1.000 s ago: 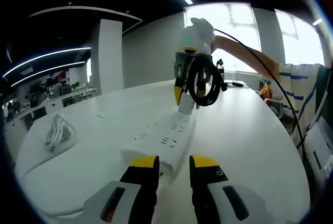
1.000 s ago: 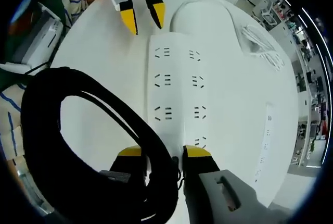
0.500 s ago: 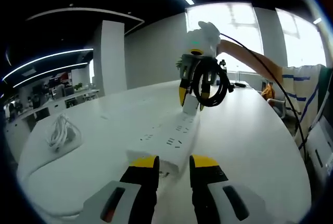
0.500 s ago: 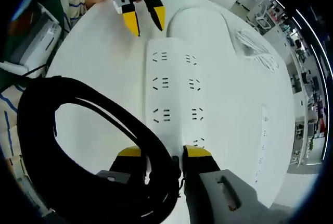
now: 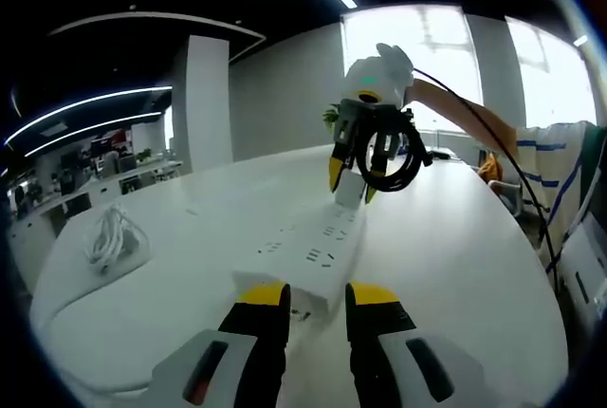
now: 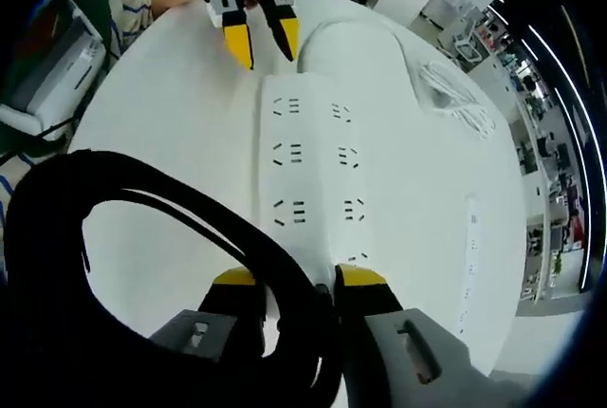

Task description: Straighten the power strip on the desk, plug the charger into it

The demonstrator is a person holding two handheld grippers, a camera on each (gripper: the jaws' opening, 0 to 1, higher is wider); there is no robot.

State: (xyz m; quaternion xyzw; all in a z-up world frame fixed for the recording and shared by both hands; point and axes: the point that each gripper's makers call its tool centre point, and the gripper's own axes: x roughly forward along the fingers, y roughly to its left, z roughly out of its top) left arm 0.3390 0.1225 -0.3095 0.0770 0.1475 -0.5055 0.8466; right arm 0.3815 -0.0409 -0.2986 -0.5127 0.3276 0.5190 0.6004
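My right gripper [image 6: 292, 280] is clamping the charger's black coiled cable [image 6: 142, 237], hovering over the far end of the white power strip [image 6: 308, 180]. The strip is lying flat on the white desk [image 5: 455, 237]. My left gripper [image 5: 317, 296] is sitting at its near end, jaws slightly parted, gripping nothing.

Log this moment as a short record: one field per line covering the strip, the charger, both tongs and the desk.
power strip: long white multi-socket power strip lying flat on the desk
charger: white charger block with coiled black cable, held over the strip's far end
right tongs: shut on the charger, above the strip
left tongs: open, at the strip's near end
desk: round white desk
also on desk: bundled white cord
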